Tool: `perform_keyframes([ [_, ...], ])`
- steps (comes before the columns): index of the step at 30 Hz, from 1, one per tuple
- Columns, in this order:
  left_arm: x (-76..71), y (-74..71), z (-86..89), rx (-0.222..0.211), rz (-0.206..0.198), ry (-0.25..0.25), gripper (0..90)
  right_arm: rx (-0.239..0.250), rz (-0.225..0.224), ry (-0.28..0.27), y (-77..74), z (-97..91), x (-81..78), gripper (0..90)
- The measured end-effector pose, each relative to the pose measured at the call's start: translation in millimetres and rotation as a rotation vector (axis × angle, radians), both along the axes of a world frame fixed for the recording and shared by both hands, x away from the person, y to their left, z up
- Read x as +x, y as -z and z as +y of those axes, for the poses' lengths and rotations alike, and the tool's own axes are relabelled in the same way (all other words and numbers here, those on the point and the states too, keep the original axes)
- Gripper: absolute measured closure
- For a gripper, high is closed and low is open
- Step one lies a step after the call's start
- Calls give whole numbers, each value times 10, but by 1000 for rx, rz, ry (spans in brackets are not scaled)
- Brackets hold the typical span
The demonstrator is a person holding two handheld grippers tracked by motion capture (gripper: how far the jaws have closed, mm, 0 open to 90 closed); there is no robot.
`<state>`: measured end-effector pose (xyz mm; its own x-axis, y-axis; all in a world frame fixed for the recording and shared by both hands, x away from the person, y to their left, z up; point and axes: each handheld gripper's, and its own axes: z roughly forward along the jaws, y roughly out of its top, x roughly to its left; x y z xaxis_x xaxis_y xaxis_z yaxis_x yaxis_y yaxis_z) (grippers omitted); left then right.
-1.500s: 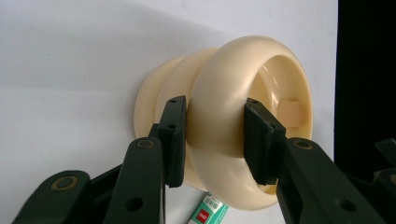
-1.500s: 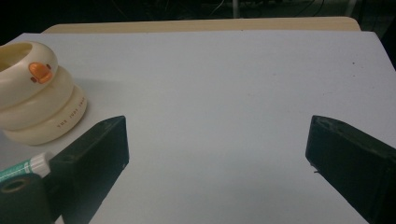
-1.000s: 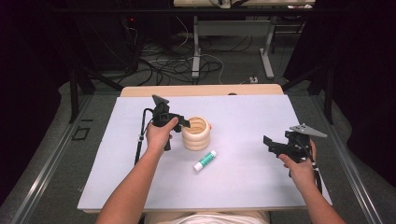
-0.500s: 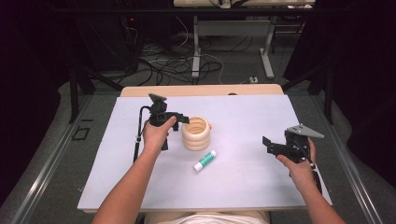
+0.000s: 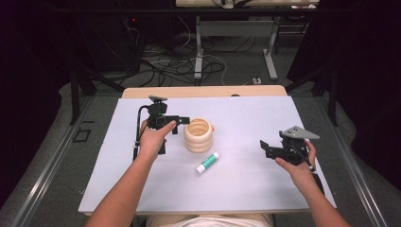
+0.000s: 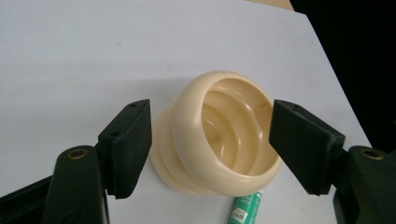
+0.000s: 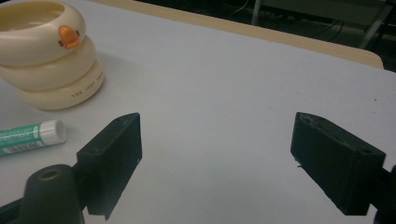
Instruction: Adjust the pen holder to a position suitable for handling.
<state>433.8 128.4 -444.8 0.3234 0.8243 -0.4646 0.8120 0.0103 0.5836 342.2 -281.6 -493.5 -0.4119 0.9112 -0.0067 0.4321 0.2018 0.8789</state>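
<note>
Stood upright near the middle of the high view: cream ribbed cup [image 5: 198, 135], three stacked rings, a small orange duck bill on its upper ring, empty inside. Lay just below and right of it, apart from it: green-and-white glue stick [image 5: 208, 162], slanted, cap toward upper right. Rested, both, on the white table [image 5: 246, 189].

Judged as the approach to a grasp, not yet closed. Hung at the cup's left rim in the high view: left gripper [image 5: 183, 120], jaws spread wide, nothing held. Framed the cup's mouth in the left gripper view, with the cup [image 6: 219, 140] centre frame between the pads [image 6: 130, 144], one pad close by the outer wall at left, the other over the far rim at right; contact not certain at either.

Called for next, likely: lower a little and close across the wall or the whole body, squarely, lest the cup tip.

Hovered at the right of the high view, well apart from the cup: right gripper [image 5: 265, 147], likewise wide open and empty.
</note>
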Motion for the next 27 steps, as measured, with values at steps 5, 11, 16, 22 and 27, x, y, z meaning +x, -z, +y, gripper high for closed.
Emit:
perform_keyframes([
  [5,-90,-39,26,19,-53,25,287,-43,19,-51,-43,73,28,177],
  [11,-205,-47,130,54,-121,33,265,-68,10,-126,-84,158,65,194],
  [16,-289,-30,221,100,-139,56,215,-100,15,-184,-131,259,113,206],
  [22,-397,42,304,130,-206,56,161,-178,26,-248,-166,395,134,213],
  [27,-462,119,388,127,-233,56,74,-229,40,-301,-185,548,151,227],
])
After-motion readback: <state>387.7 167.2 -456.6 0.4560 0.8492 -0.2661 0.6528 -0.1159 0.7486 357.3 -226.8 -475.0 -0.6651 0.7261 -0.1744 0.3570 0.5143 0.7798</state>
